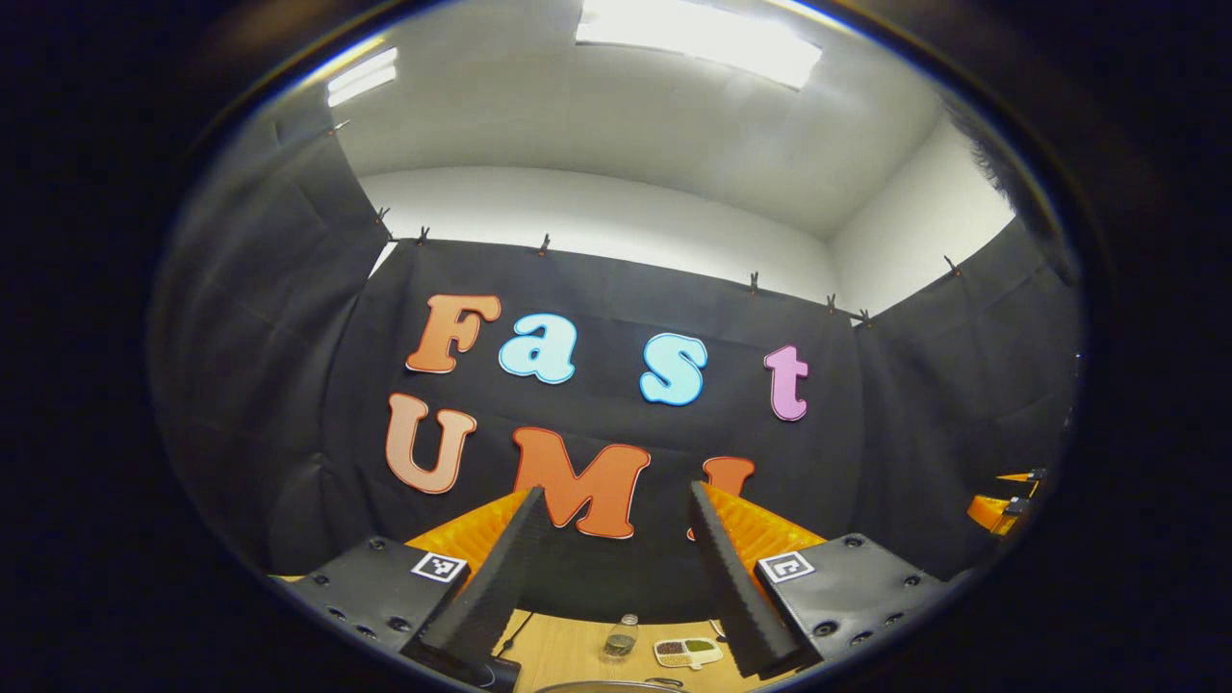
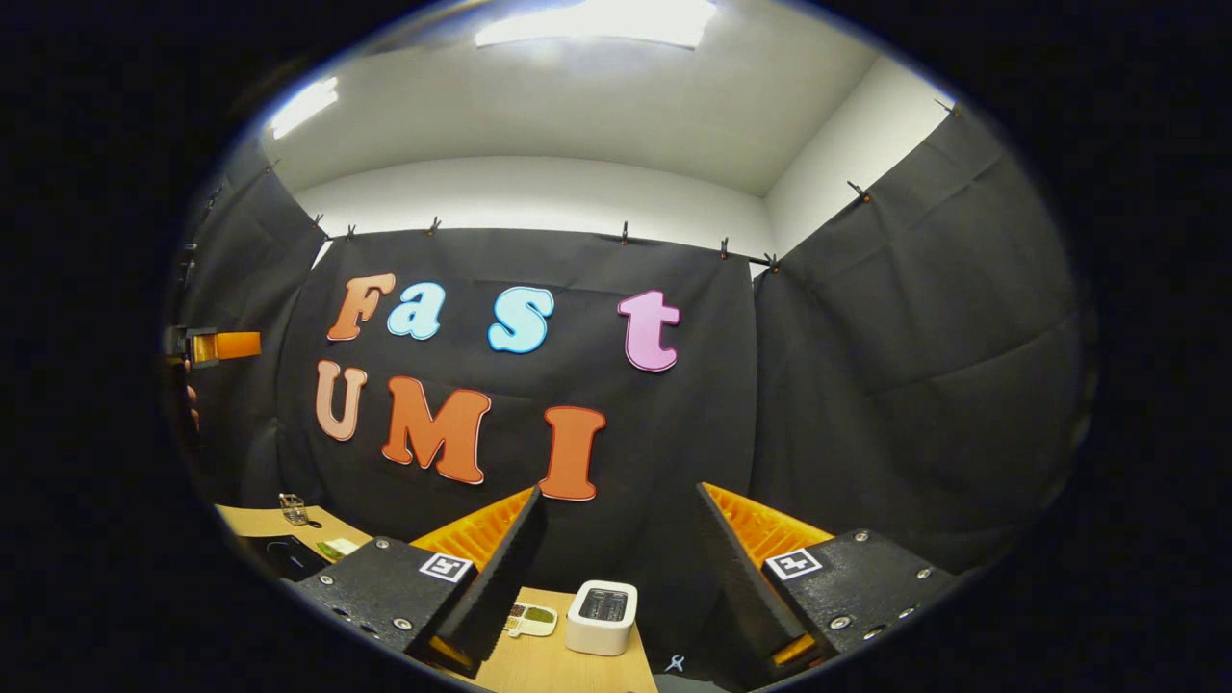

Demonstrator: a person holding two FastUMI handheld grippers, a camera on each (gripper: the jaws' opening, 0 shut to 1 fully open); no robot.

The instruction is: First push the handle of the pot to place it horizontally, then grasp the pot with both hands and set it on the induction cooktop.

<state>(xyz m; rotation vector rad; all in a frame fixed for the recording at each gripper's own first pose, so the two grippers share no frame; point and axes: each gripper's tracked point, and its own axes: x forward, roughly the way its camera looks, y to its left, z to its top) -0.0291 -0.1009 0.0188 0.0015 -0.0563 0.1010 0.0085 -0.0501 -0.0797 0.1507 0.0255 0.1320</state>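
The pot's grey metal rim just shows at the bottom edge of the left gripper view, below and between my fingers. My left gripper is held high, open, nothing between its fingers. My right gripper is also raised and open, with nothing in it. A flat black slab, perhaps the induction cooktop, lies on the wooden table at the left; a black corner with a cable shows under my left finger. The pot's handle is hidden.
A white toaster and a small white divided dish stand near the back wall. A small glass bottle and the same dish sit beyond the pot. A wire clip-like item lies far left.
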